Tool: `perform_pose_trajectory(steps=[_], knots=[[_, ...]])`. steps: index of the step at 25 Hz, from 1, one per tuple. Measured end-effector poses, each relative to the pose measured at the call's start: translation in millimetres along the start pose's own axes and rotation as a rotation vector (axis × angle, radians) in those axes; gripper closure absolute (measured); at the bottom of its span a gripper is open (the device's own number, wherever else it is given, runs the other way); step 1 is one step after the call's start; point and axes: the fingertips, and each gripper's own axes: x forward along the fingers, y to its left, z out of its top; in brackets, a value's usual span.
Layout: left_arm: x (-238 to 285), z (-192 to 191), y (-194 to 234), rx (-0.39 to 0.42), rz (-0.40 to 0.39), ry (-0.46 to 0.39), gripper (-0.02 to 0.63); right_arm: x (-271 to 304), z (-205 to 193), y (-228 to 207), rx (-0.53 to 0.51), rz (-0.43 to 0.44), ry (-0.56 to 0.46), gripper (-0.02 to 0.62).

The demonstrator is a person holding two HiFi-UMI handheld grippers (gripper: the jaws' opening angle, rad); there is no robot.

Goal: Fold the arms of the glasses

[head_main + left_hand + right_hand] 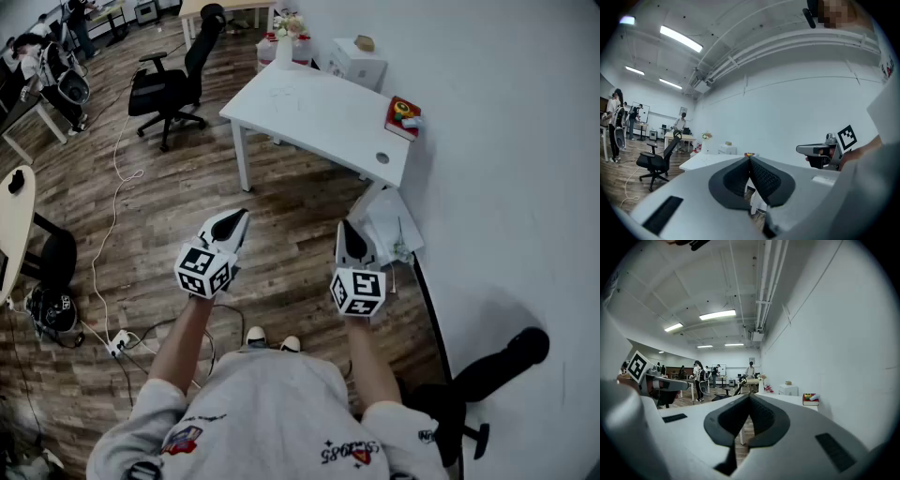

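Hovering level, L claw point(234, 221) & R claw point(349, 234) both shut, empty; shirt print point(342, 453) illegible

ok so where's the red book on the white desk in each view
head view: the flat red book lies upper right of centre, at the right end of the white rectangular desk.
left gripper view: only a tiny red speck near the picture's centre, at the desk's far end.
right gripper view: right of centre, on the desk's far corner.
shared landmark: the white rectangular desk it lies on.
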Motion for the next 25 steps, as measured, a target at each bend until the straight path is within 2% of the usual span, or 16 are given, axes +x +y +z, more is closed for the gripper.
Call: perform_pose_trajectory(steps=[8, 11, 15, 16, 18, 20, 21, 25], knots=[[2.3, -8.2, 18.1, -0.014, -0.015, 0.029, 0.595, 9.2, 1.3, 4.3, 0.038, -0.007, -0.037, 0.594], [1.9, -12.7, 29.7, -0.026, -0.02, 0.042, 0.53, 15.1, 0.0, 10.2, 0.031, -0.008, -0.033, 0.588], [3.7, -12.6, 43.7, -0.029, -0.019, 0.031, 0.423, 23.9, -1.4, 16.3, 0.035, -0.004, -0.036, 0.549], [3.5, -12.5, 47.3, -0.035, -0.02, 0.024, 0.376, 25.6, -1.1, 18.5, 0.034, -0.006, -0.045, 0.535], [2.3, -11.4, 54.7, -0.048, -0.023, 0.009, 0.291, 30.0, -0.3, 23.7, 0.034, -0.012, -0.063, 0.462], [1.8, -12.3, 61.6, -0.067, -0.035, 0.006, 0.231, 37.2, -3.2, 29.4, 0.042, -0.014, -0.057, 0.325], [1.5, -14.5, 64.4, -0.076, -0.046, 0.011, 0.229, 40.9, -6.0, 32.9, 0.046, -0.01, -0.047, 0.302], [-5.1, -26.3, 75.0, -0.074, -0.078, 0.033, 0.229, 48.6, -18.8, 48.7, 0.047, -0.004, -0.02, 0.299]])
